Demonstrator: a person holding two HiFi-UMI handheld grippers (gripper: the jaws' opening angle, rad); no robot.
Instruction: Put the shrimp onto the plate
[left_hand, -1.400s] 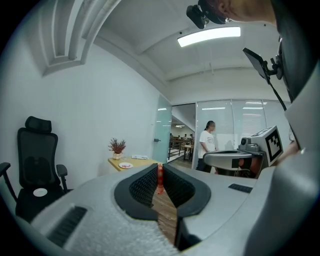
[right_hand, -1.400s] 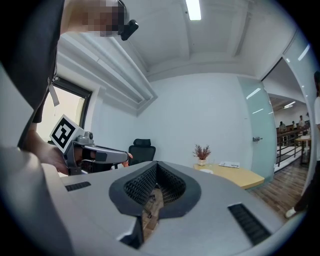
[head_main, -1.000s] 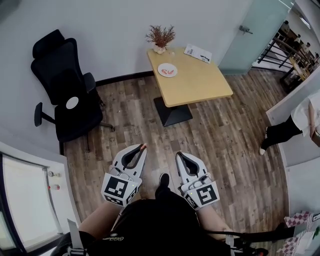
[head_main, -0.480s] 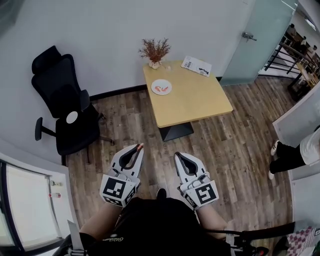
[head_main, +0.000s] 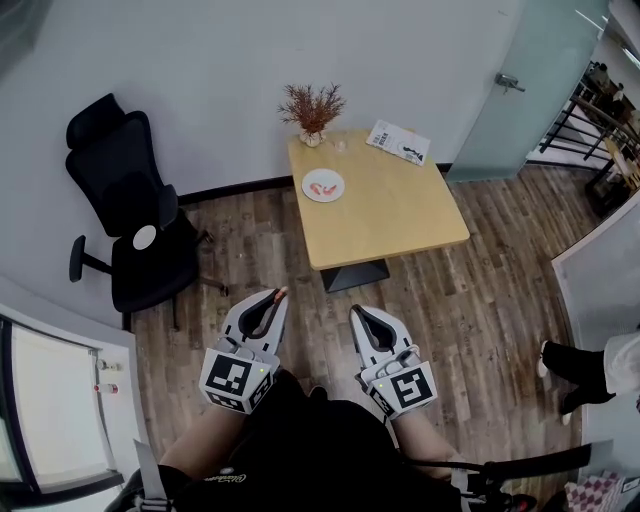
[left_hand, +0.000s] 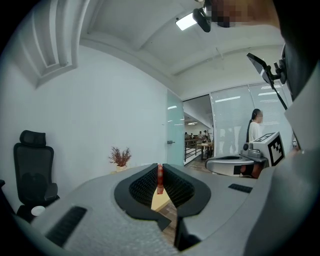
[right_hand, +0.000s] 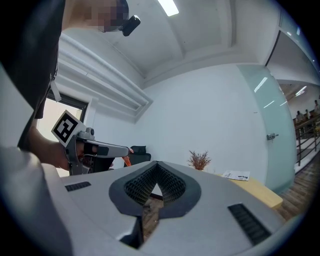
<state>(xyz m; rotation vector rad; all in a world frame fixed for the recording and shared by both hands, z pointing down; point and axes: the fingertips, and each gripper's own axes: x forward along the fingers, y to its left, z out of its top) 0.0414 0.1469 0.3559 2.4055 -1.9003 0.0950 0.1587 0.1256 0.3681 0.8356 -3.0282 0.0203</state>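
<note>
**Left tongs** (head_main: 279, 296): closed on one shrimp (left_hand: 159, 179), pinched upright at the very tips. You hold it level and out in front of you, likely so it rides steady on the way to the bench (head_main: 400, 215).

**Right tongs** (head_main: 354, 311): closed on nothing, tips meeting. They ride beside the left pair, idle.

**Plate** (head_main: 309, 192): on the bench's far left part, near the wall edge. Reddish pieces (head_main: 322, 187), probably shrimp, already lie on it.

**Your position**: well short of the bench, with bare wood floor (head_main: 280, 250) between you and it. The carried shrimp is nowhere near the plate yet.

**On the bench besides**: a dried plant (head_main: 312, 108) in a small pot at the corner beyond the plate; a leaflet (head_main: 398, 142) at the far right corner. Both stand apart from the plate.

**Around the bench**: a black chair (head_main: 125, 215) well to its left, a frosted glass door (head_main: 525, 85) to its right, and a person's legs (head_main: 590, 360) far to its right.

**In the way**: nothing on the floor path that I can see. The plant is the one thing close enough to the plate to brush.
</note>
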